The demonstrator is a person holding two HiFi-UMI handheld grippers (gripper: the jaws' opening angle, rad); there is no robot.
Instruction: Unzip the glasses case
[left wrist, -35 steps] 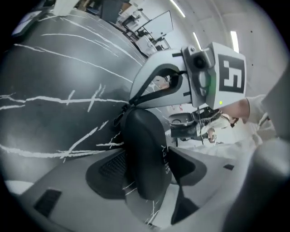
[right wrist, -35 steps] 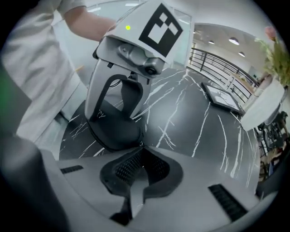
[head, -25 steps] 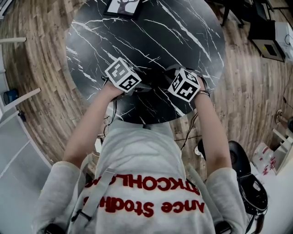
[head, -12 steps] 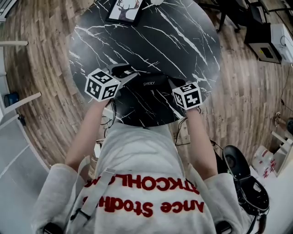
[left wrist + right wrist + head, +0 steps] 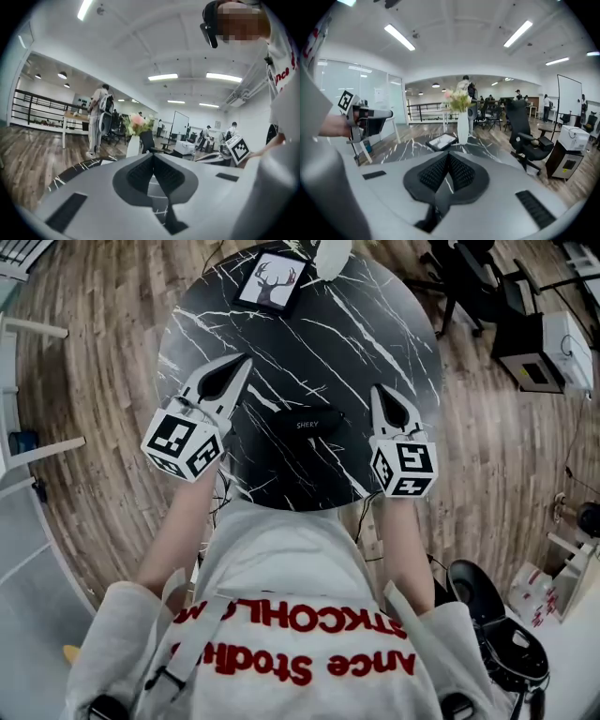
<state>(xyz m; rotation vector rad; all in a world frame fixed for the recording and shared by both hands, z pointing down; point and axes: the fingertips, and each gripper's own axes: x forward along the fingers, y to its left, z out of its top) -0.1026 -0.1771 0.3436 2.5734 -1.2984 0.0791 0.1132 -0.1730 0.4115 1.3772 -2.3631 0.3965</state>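
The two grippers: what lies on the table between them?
The black glasses case, on the marble table between the left gripper, which just closed empty, and the right gripper. Neither touches it. The head view shows it.

1. One table (image 5: 394, 324), round, and that's the only one.
2. One case (image 5: 307, 423) on it, just toward 6 o'clock from the middle.
3. One picture (image 5: 275, 282), up at the table's 12 o'clock.
4. One vase (image 5: 330, 253), near it at 1 o'clock.
5. Two grippers: left gripper (image 5: 242, 362) at 9 o'clock, right gripper (image 5: 381, 392) at 3 o'clock.
6. Two cubes, one apiece: left cube (image 5: 183, 444), right cube (image 5: 405, 468).
7. One chair (image 5: 464, 273), off the table at 2 o'clock.
8. One whiteboard (image 5: 569, 101), in the right gripper view.
9. People across the room, left gripper view: three at least, the nearest person (image 5: 98, 119) at 9 o'clock.
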